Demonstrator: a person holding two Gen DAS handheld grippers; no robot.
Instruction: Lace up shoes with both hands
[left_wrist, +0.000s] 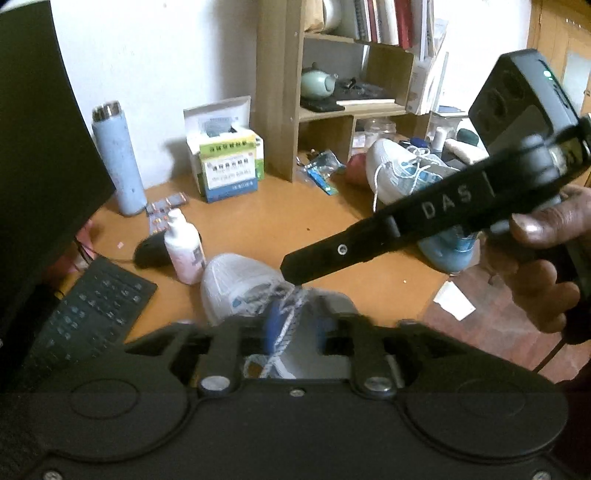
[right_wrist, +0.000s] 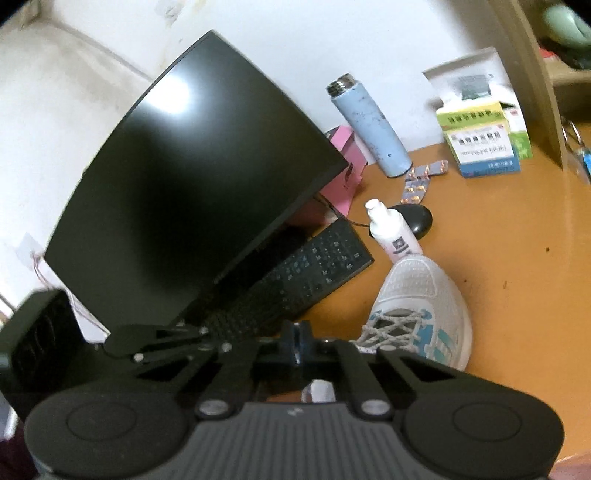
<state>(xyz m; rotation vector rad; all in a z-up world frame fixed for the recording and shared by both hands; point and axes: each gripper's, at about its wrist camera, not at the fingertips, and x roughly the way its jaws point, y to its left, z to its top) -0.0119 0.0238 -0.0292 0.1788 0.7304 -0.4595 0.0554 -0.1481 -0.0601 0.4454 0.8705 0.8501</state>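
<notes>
Laces (left_wrist: 284, 317) on the near white shoe (left_wrist: 236, 280) are limp, thin and light, so pinch one near its stiff tip; your left gripper (left_wrist: 291, 328) stands part open around them, your right gripper (right_wrist: 300, 345) pressed together, seemingly empty.

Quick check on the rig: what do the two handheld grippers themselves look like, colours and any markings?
Both are matte black plastic. The right gripper tapers to a long flat finger with a small silver screw and raised letters "DAS"; its boxy camera housing carries a green light, and a thin black cable hangs below. The left gripper shows scissor linkages with silver pivot bolts and round caps on its body.
</notes>
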